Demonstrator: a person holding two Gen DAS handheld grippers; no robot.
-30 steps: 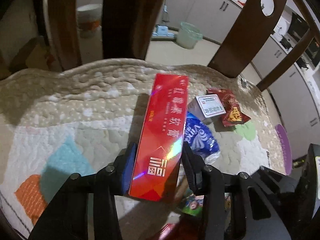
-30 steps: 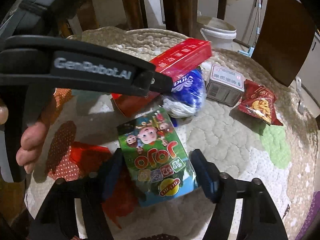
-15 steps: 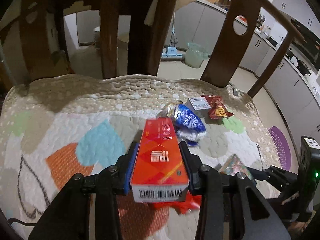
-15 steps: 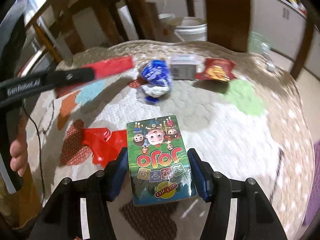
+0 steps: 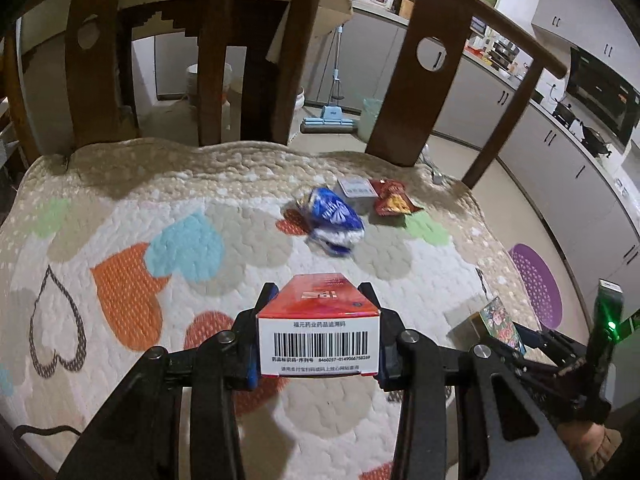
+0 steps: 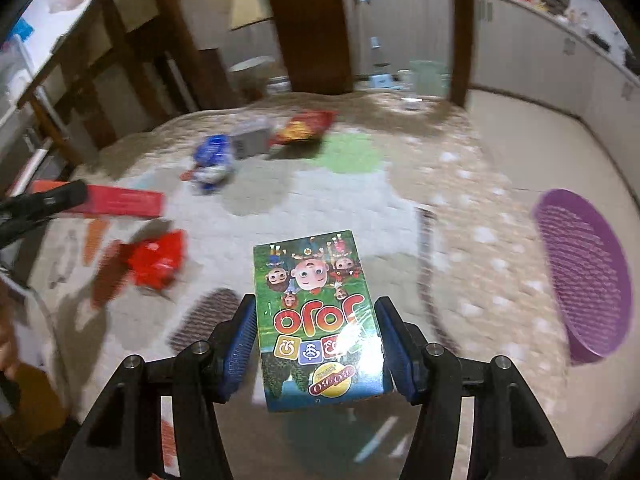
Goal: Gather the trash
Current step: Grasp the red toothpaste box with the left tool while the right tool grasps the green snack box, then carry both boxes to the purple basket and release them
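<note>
A quilted cushion (image 5: 120,208) with coloured hearts fills both views, chair slats (image 5: 96,60) rising behind it and kitchen cabinets along the upper right. In the left wrist view the left gripper (image 5: 318,334) is clenched on a long red box (image 5: 318,320), held at lower centre with its white barcode end facing the camera; the right wrist view shows the same box at the left edge, lifted off the cushion. The right gripper (image 6: 316,344) clamps a green cartoon-printed carton (image 6: 320,320) at lower centre of its view, glossy with orange lettering. Upper centre on the cushion lie a blue wrapper (image 5: 334,220), a small white box (image 5: 356,190) and a red snack packet (image 5: 394,202), close together; a crumpled red wrapper (image 6: 158,260) sits at middle left of the right view, a purple basket (image 6: 584,276) at right. Since a second ago both boxes have been raised and drawn back, so the remaining litter looks farther off.
</note>
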